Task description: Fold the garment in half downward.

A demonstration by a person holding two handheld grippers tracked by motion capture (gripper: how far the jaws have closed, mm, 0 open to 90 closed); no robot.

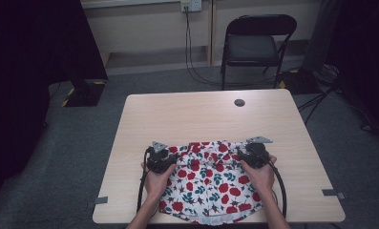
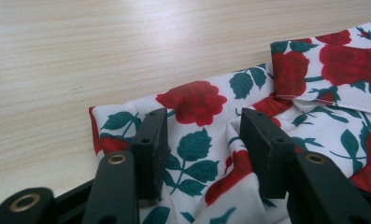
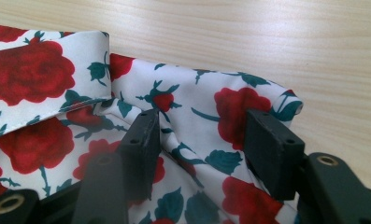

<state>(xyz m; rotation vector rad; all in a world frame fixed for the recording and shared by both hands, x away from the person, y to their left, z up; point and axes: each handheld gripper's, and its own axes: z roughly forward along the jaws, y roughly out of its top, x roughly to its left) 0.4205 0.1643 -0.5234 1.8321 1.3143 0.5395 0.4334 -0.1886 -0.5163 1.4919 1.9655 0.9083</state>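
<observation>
— What do you have on the table [image 1: 144, 119] right now?

— A rose-print cloth [image 1: 208, 183], white with red flowers and green leaves. In the high view it lies at the lower middle of the frame, close to my edge of the table, with its far edge bunched and partly folded back on itself.

— And your hands?

— My left gripper [image 1: 159, 160] sits at the cloth's upper left corner, my right gripper [image 1: 254, 153] at its upper right corner. I keep one at each far corner, I'd say, so I can spread or fold the cloth evenly from both sides.

— Are you holding it?

— Not really. In the left gripper view my jaws stand apart low in the frame, with the cloth [image 2: 192, 135] rumpled up between them, yet I see no pads pressing on it. The right gripper view shows the same: jaws parted, a raised fold of the cloth [image 3: 197, 116] between them, gaps on both sides. So both are open, straddling the fabric.

— Why straddle a fold?

— A raised ridge gives the pads something to pinch; flat cloth would slip.

— Anything else around?

— A black folding chair [image 1: 254, 45] at the top, beyond the table.
</observation>
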